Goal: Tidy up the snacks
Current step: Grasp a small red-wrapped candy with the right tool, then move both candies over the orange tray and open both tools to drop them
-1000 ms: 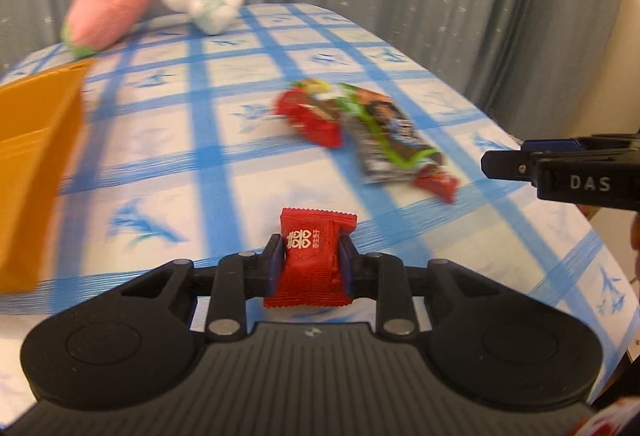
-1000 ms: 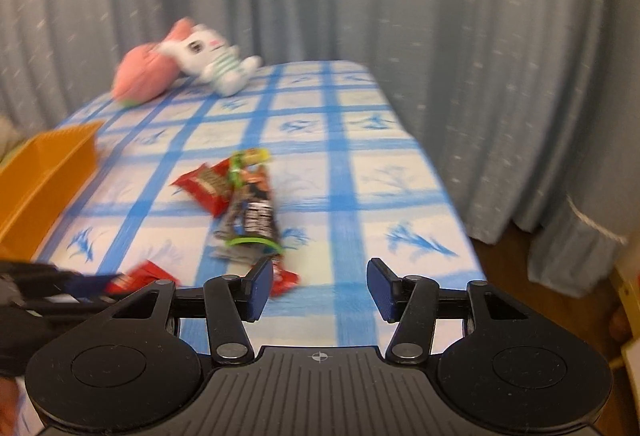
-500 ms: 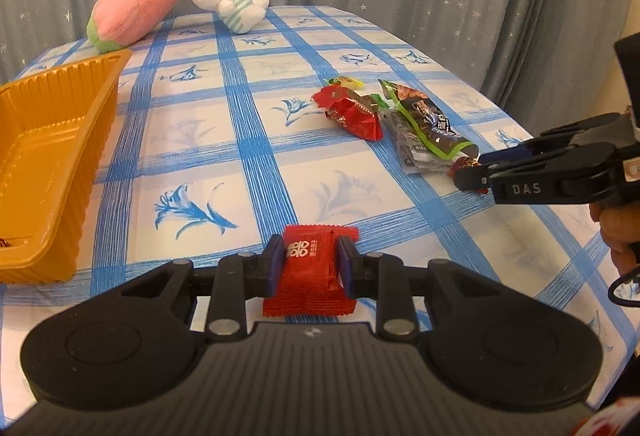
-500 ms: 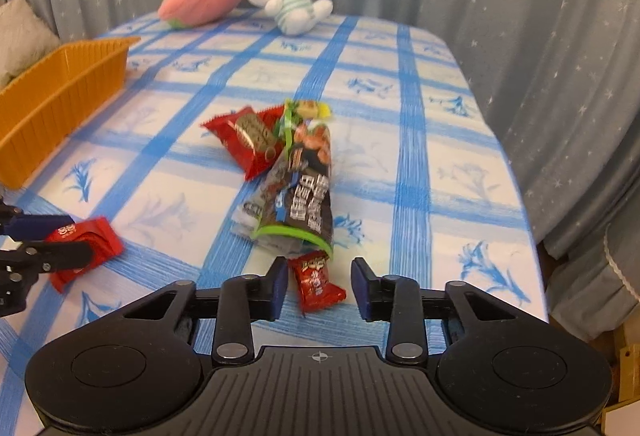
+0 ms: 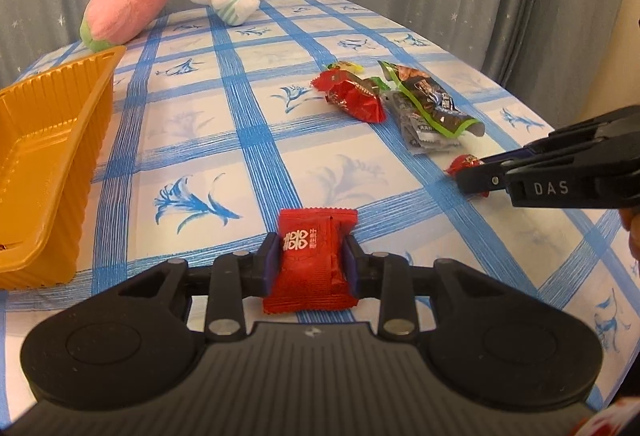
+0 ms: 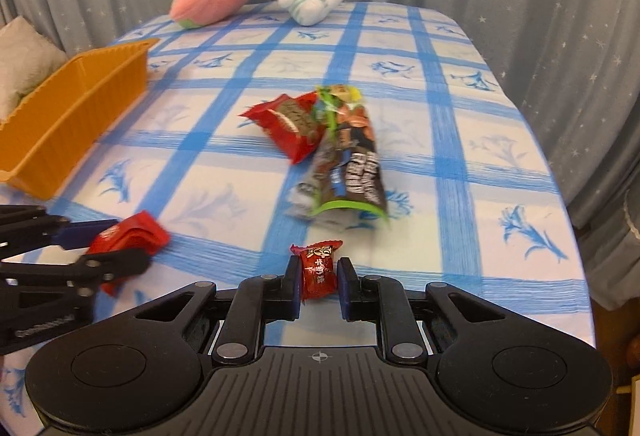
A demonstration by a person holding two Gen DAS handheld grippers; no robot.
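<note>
The orange tray (image 5: pixel 48 155) is cut off by the left edge of the left wrist view; a small item in its near corner is too little seen to be identified. The small red candy (image 5: pixel 464 165) is largely covered by the right tongs (image 5: pixel 476 175) in that view. The red square packet (image 6: pixel 128 240) is partly hidden behind the left tongs (image 6: pixel 100 244) in the right wrist view. The dark snack bag (image 6: pixel 352 171) is blurred there, and its print cannot be read. A pale cushion (image 6: pixel 24 63) is cropped at the far left.
</note>
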